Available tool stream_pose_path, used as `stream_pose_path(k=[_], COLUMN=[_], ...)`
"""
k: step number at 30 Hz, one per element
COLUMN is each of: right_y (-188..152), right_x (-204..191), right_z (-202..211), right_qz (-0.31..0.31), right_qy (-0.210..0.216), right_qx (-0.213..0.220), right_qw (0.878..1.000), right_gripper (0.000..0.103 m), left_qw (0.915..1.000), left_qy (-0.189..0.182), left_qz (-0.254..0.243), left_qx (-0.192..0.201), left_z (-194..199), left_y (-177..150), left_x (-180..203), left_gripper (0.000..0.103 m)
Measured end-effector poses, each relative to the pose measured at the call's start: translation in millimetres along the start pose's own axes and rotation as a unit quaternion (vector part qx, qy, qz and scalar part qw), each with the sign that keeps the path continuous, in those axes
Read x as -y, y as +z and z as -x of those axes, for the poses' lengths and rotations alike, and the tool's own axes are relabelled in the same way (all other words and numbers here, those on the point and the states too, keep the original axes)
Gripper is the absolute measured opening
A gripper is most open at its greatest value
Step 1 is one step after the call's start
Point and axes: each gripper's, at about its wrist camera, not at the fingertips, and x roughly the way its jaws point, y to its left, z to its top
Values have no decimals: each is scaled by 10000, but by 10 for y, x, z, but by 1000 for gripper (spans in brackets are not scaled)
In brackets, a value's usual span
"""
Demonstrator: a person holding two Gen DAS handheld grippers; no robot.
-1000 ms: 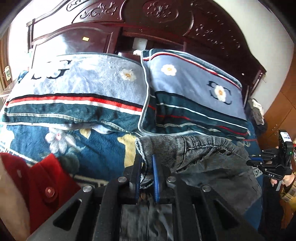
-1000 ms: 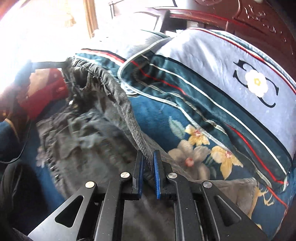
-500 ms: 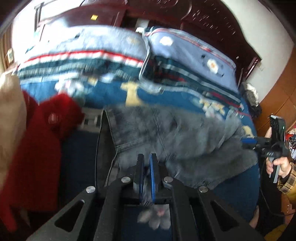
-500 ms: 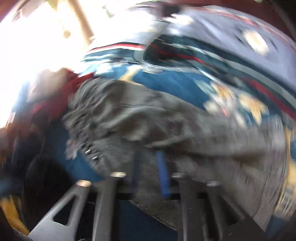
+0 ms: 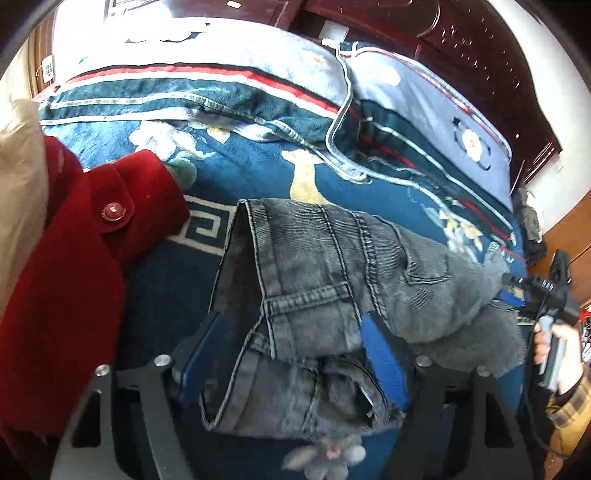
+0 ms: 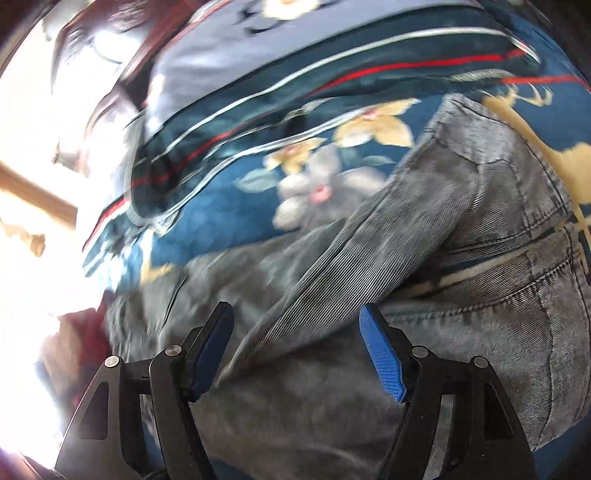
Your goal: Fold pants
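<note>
Grey denim pants lie folded over on the blue flowered blanket, waistband end toward the left wrist camera. My left gripper is open, its blue pads either side of the near end of the pants, gripping nothing. The right gripper shows in the left wrist view at the far right end of the pants. In the blurred right wrist view my right gripper is open over the pants, with a fold of cloth lying between the pads.
A red coat and a cream cloth lie left of the pants. Two striped pillows lean on the dark wooden headboard. A dark garment lies at the bed's far right edge.
Both grippers were shut on the pants and held them up. They brought them down and forward onto the blanket, folded over, then both opened and let go.
</note>
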Motion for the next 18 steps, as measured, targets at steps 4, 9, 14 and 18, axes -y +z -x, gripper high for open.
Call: stream_pose_path(k=[4,9,14,18], right_y=[146,236,326,310], right_x=[53,65,47,41], right_z=[-41,-160,-371,-557], right_qz=[-438,-680,-570,-68], right_qy=[-188,-494,-884,-1627], right_qx=[-1,-51,-313,-590], right_qw=[9989,9964,9940,9849], right_gripper=[70,70,70,17], left_qw=[9990,9984,9995,9997], left_qy=[-247,-221,-140,-213], left_qz=[221,400,176,30], left_qx=[-303,-337,-235,-87], left_z=[-257,-479,-507,-372], left_y=[64,157,158,144], left_x=[1,-13,78,107], left_gripper=[79,71,23,17])
